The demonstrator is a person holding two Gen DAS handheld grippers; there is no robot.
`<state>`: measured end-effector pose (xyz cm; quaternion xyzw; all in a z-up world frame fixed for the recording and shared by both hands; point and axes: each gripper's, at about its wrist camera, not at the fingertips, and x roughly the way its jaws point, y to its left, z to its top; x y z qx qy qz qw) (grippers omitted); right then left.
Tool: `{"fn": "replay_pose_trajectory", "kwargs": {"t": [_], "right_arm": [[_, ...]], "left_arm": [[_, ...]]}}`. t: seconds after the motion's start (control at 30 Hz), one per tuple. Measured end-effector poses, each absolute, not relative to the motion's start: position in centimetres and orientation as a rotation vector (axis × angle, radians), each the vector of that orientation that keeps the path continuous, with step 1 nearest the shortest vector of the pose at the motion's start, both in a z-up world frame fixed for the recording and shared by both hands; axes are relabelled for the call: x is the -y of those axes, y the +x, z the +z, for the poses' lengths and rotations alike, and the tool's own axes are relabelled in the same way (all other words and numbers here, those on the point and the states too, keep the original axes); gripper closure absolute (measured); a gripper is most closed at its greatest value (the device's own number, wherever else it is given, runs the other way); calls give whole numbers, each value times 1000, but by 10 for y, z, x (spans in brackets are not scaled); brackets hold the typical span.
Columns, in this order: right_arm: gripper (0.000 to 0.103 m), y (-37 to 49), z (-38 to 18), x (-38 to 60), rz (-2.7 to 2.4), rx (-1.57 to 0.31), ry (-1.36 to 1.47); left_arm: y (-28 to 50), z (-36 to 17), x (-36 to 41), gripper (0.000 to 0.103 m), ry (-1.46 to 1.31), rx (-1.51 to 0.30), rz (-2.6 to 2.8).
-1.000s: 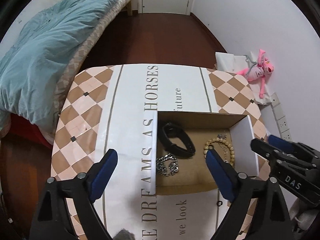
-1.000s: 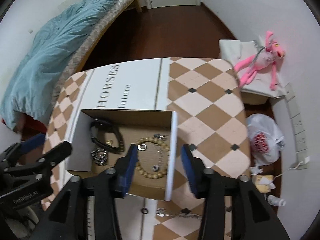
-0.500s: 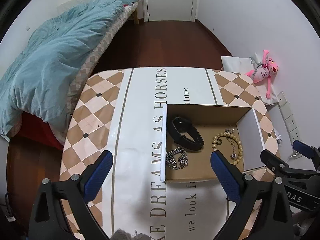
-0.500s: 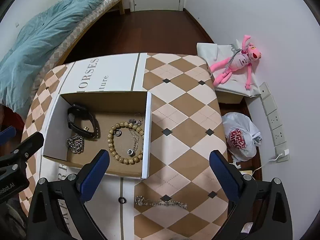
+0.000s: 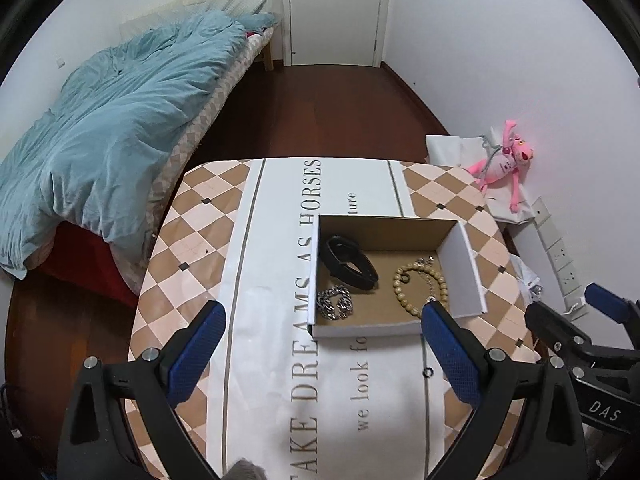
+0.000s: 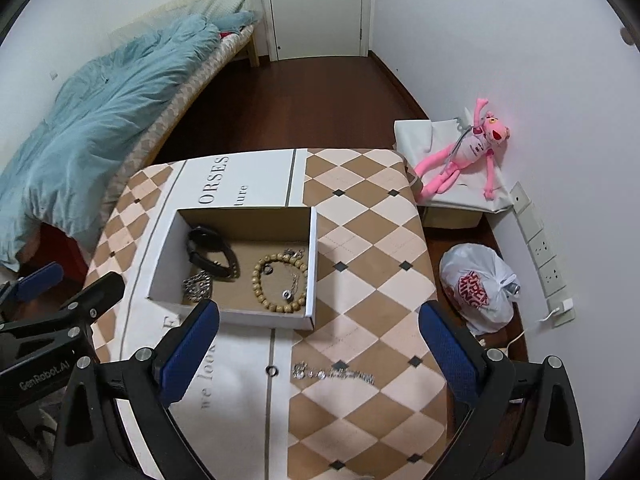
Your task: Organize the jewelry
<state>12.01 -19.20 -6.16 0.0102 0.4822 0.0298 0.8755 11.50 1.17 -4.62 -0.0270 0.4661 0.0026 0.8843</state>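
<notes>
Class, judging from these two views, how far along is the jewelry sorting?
Done: a black band, chain bracelet and bead bracelet lie in the box. In hand: nothing; the left gripper and right gripper are open and empty. Left: a small ring and silver chain on the table.

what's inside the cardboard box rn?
Inside the box: black band, silver chain bracelet, wooden bead bracelet with a thin chain and small ring inside its loop. The near-left corner of its floor is hidden by the front wall and the right tool's finger.
</notes>
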Motion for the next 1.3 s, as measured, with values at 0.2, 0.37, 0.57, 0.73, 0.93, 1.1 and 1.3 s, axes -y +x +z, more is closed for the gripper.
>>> {"fn": "replay_pose_trajectory", "kwargs": {"t": [0.2,0.37,0.57,0.73,0.93,1.1,1.3], "right_arm": [[2,104,-88,214,30,-1057,74],[2,103,-145,241,-17,-1150,99],[24,113,-206,255,-13,-1212,83],[47,116,-213,251,3,-1166,49],[95,106,-213,235,15,-1118,-24],[97,103,-206,249,20,-1110,82],[97,98,-179,262,23,-1062,168]], "left_arm": [[100,-65,-2,3,-51,-1009,6],[99,-109,11,3,3,-1086,33],[106,-161,26,3,54,-1183,43],[108,-177,33,3,88,-1218,39],[110,-183,33,3,77,-1241,30],[114,-182,44,3,73,-1235,-1],[118,-182,66,3,33,-1229,-75]]}}
